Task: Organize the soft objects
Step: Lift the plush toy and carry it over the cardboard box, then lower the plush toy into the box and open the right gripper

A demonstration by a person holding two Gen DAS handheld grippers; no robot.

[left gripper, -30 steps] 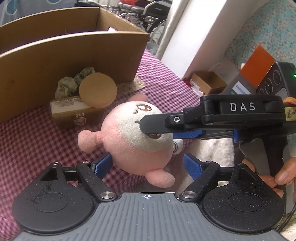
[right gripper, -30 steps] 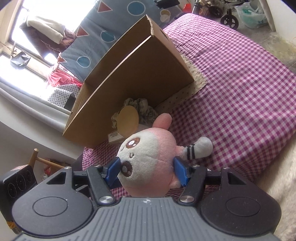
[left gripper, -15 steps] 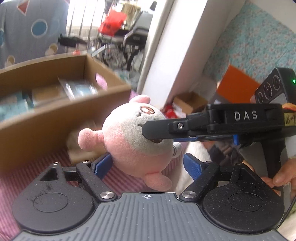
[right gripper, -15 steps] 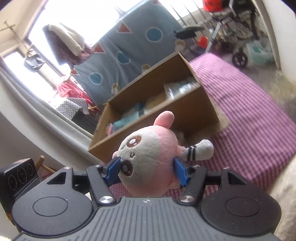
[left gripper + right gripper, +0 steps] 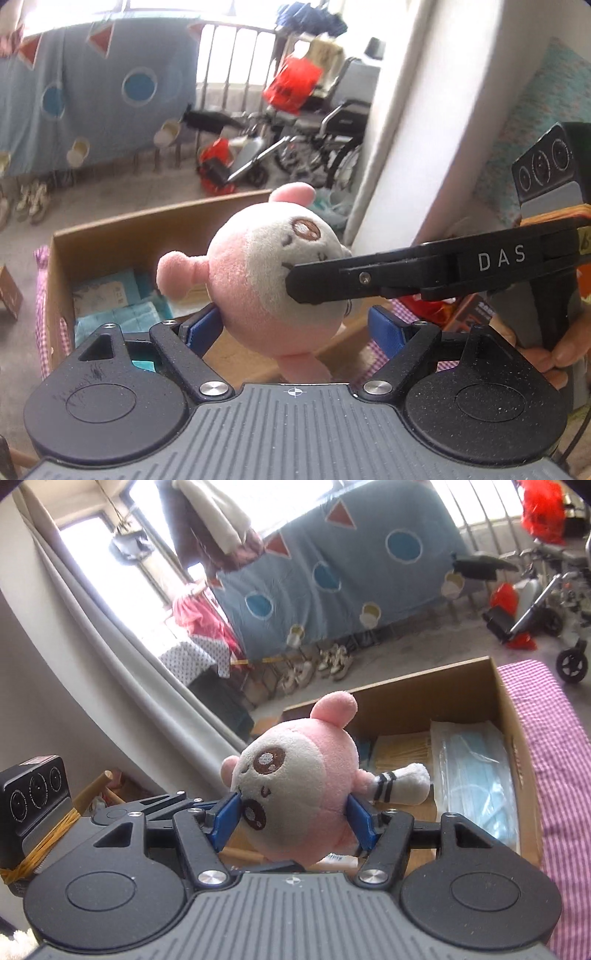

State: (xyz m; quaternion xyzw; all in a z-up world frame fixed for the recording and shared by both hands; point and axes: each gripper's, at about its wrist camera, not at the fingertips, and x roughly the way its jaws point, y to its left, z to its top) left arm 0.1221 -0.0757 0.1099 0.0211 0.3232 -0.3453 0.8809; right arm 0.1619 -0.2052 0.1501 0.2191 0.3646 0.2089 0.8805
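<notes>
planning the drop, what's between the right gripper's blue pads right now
The pink and white plush toy sits squeezed between the right gripper's blue pads, held up in front of the open cardboard box; the right wrist view shows this.

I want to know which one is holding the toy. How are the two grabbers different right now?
The right gripper squeezes the pink plush toy between its blue pads; the left gripper stands open, its right pad clear of the toy. The right gripper carries the toy above the cardboard box; the left gripper carries nothing. Both have black arms and blue pads, and both point toward the box.
</notes>
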